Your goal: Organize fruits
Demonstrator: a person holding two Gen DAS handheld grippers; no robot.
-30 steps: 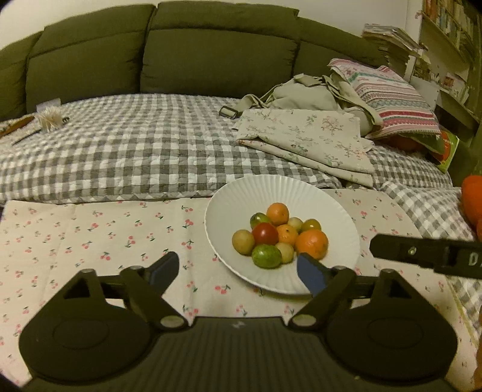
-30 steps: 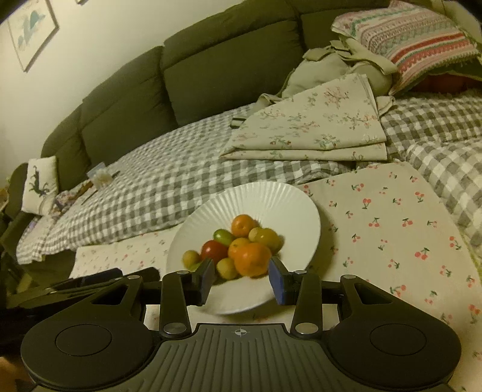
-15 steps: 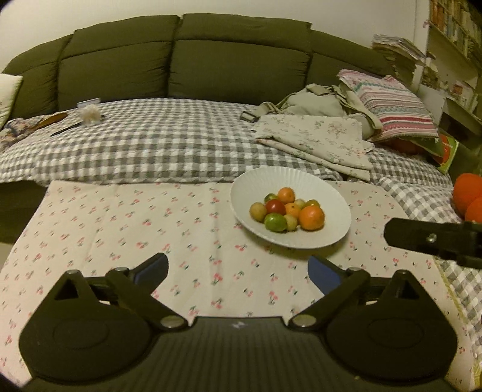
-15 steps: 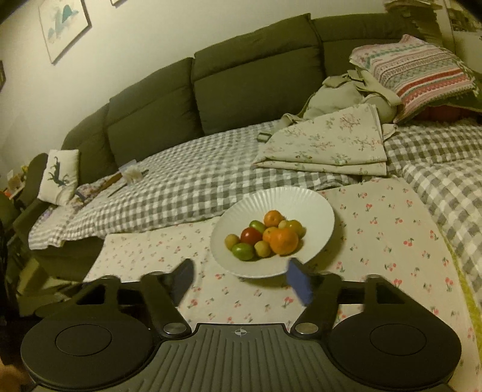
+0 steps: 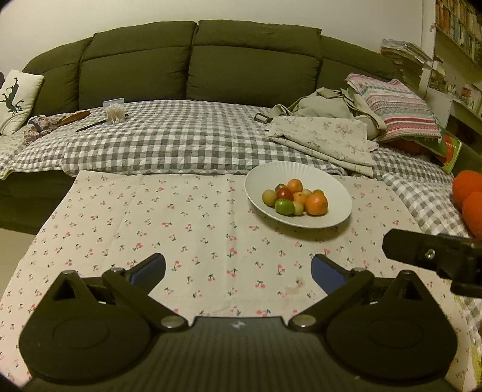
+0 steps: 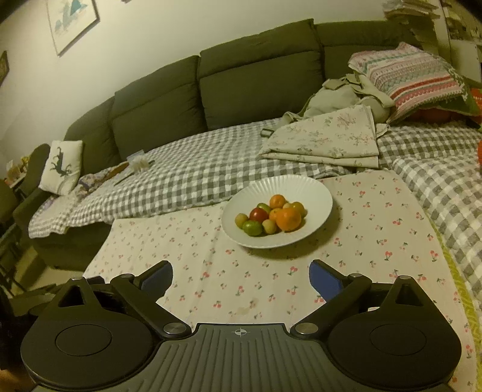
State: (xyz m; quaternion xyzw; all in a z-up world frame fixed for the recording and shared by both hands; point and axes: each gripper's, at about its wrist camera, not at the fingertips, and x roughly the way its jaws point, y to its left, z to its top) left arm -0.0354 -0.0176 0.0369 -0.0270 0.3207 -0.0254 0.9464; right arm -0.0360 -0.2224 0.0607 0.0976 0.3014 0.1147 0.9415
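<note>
Cherry-print cloth [image 5: 186, 229] lies under both grippers, left [image 5: 238, 268] and right [image 6: 241, 276], spread wide, empty. Fruit [image 6: 271, 218] sits heaped in the plate [image 6: 316, 193], well beyond the fingertips. Likely final step; next: check, withdraw.

In the ribbed white plate [image 5: 331, 187], the small green fruit at the back of the heap [image 5: 281, 186] shows only a sliver behind the red tomato [image 5: 284, 193], and the pale yellowish fruits tucked between the oranges are too small to name. Two bright orange round shapes [image 5: 470, 196] are cut off by the left wrist view's right edge. The other tool's black bar [image 5: 433, 256] also runs out of that edge, its jaws unseen. A red-orange thing [image 6: 433, 114] lies mostly buried under the striped woven cushion [image 6: 409, 75]. Book spines on the wall shelf [image 5: 458, 24] are blurred beyond reading.
</note>
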